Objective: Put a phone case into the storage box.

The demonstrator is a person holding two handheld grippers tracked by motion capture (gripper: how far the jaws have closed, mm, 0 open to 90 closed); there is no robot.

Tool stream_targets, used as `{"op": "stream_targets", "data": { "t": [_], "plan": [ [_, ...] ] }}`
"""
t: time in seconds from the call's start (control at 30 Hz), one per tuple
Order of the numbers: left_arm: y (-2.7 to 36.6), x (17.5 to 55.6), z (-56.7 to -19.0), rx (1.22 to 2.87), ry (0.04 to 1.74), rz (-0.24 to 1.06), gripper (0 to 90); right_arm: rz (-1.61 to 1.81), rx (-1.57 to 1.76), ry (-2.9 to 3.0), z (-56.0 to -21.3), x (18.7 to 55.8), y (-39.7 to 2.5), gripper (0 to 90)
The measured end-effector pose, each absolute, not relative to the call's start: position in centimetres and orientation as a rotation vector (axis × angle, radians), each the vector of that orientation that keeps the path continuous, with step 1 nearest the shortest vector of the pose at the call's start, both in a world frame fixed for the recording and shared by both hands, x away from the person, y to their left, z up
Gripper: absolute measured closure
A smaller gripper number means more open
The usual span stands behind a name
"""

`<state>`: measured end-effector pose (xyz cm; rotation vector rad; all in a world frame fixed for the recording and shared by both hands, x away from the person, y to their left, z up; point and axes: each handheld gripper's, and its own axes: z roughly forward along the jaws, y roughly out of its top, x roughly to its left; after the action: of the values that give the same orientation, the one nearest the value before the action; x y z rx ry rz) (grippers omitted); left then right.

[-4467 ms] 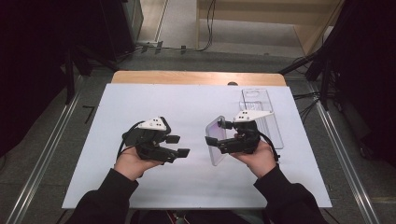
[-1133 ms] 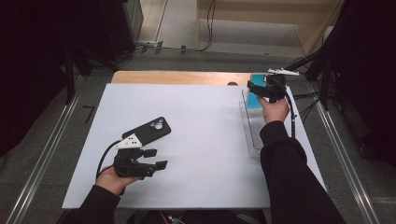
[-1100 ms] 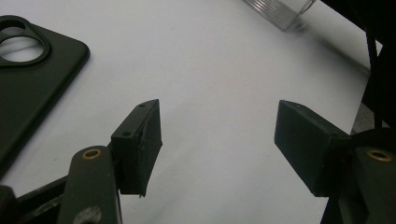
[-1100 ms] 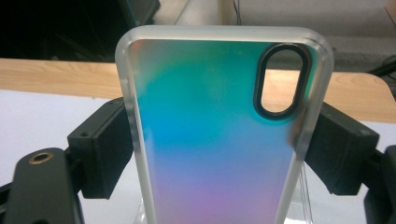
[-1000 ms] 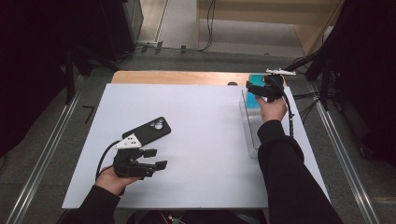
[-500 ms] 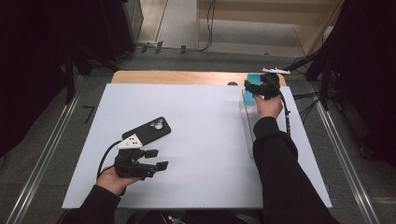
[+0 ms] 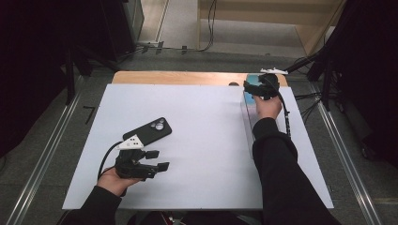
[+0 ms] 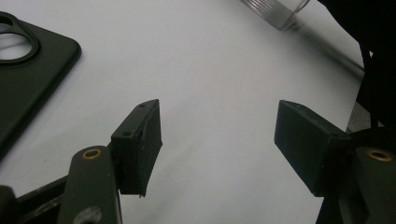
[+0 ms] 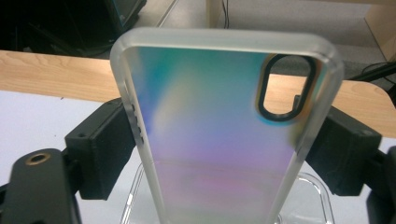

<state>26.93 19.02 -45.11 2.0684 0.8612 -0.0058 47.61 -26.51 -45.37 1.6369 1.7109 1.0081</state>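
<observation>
In the upper right of the high view, the right gripper (image 7: pixel 253 90) was stretched out over the far end of the white table (image 7: pixel 206 140), where a clear tray (image 7: pixel 248 123) ran along the right side. Its jaws were clamped on the two long edges of an iridescent phone case (image 9: pixel 219 121), which the right gripper view showed standing upright at the centre of the frame, camera cutout toward the upper right, with the tray's clear rim just below it. Whether the case's lower end touched the tray could not be told.

In the lower left of the high view, the left gripper (image 7: pixel 151 160) rested low over the table with its jaws apart and nothing between them. A black phone (image 7: pixel 147 131) lay flat just beyond it; in the left gripper view its corner sat at the upper left of the frame, well off the line of the jaws.

The step in hand looked like handling the case at the tray, either drawing it out or seating it there. The next move would probably call for a firm grip on the edges and a straight, steady path, so the case neither twisted between the jaws nor knocked the tray's wall.
</observation>
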Motion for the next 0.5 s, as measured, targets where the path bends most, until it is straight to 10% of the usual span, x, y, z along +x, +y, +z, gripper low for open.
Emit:
{"op": "stream_targets", "data": {
  "t": [0.5],
  "plan": [
    [19.13, 26.94, -45.07, 2.061, 0.863, -0.002, 32.4, 1.023, 1.651, 1.717, -45.64, 47.77, -26.59, 8.9]
  ]
}}
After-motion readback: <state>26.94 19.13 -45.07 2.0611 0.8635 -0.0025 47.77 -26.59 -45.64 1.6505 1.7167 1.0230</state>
